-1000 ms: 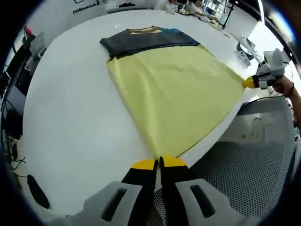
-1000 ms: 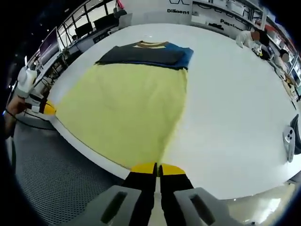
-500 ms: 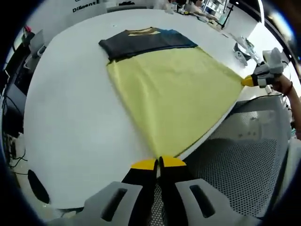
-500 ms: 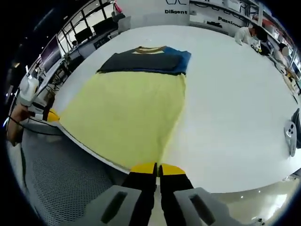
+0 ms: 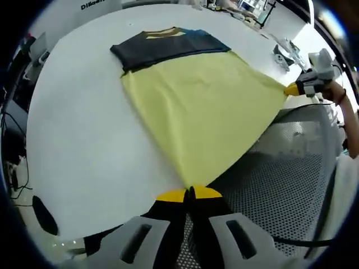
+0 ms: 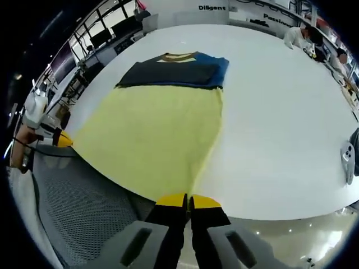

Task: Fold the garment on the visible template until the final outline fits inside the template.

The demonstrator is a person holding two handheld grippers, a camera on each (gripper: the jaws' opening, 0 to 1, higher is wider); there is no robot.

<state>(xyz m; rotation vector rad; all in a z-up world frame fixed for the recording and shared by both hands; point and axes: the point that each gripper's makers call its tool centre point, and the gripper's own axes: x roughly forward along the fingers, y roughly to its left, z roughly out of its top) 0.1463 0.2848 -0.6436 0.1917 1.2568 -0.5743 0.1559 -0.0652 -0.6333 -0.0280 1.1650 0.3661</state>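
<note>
Left gripper [image 5: 188, 194] and right gripper [image 6: 187, 198] each pinch a corner of the yellow garment [image 5: 202, 112], which stretches toward 12 o'clock across the white bench [image 5: 78, 123].

table: broad, white [image 6: 280, 123] | floor: grey perforated mat [image 5: 280, 190] | beyond: desks with monitors [image 6: 104, 35]

The left gripper view rode just off the near edge of the white table [image 5: 84, 129], looking along its own closed jaws up the yellow garment [image 5: 196, 112] toward the far edge. The right gripper view sat at that same near edge, at the garment's other corner, facing the same way. Both took in the whole garment [image 6: 157, 134] and table [image 6: 280, 123], and each caught the other gripper [image 5: 294, 88] [image 6: 63, 140] at its side.
</note>
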